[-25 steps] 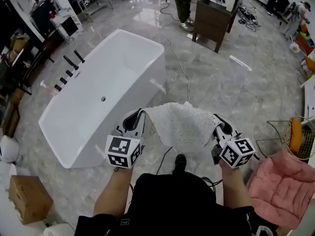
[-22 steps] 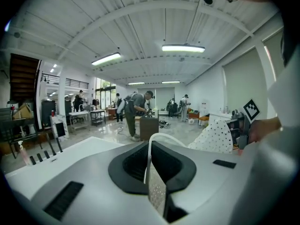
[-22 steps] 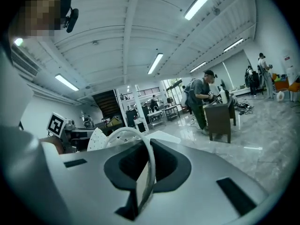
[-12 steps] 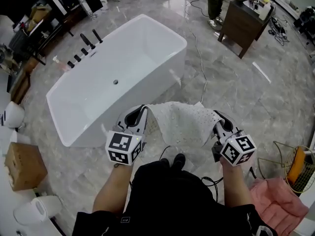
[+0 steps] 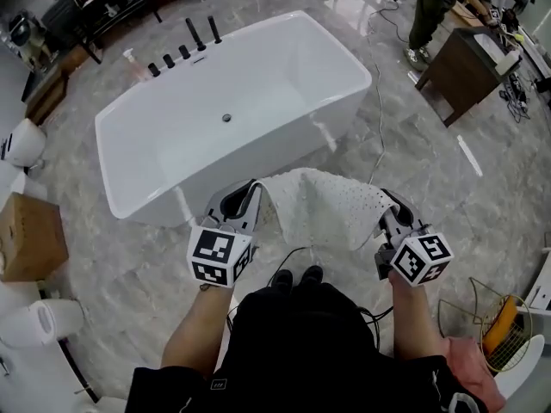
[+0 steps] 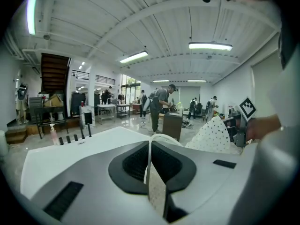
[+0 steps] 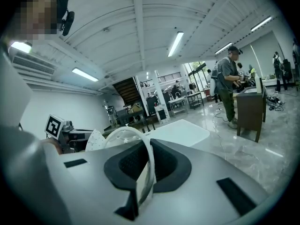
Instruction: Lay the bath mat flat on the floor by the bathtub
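Observation:
The white dotted bath mat hangs stretched in the air between my two grippers, above the grey marble floor. My left gripper is shut on the mat's left edge. My right gripper is shut on its right edge. The white bathtub stands just beyond the mat, its near long side facing me. Black taps sit on the tub's far rim. In the left gripper view the mat's far end rises by the right gripper's marker cube.
A black cable runs along the floor under the mat, near my shoes. A dark wooden cabinet with a person beside it stands at the back right. A wire basket sits at my right, a cardboard box at my left.
I have turned and stepped toward the tub: it now fills the view ahead, and the pink cushion and basket have slid out to the right. Both grippers still hold the mat stretched.

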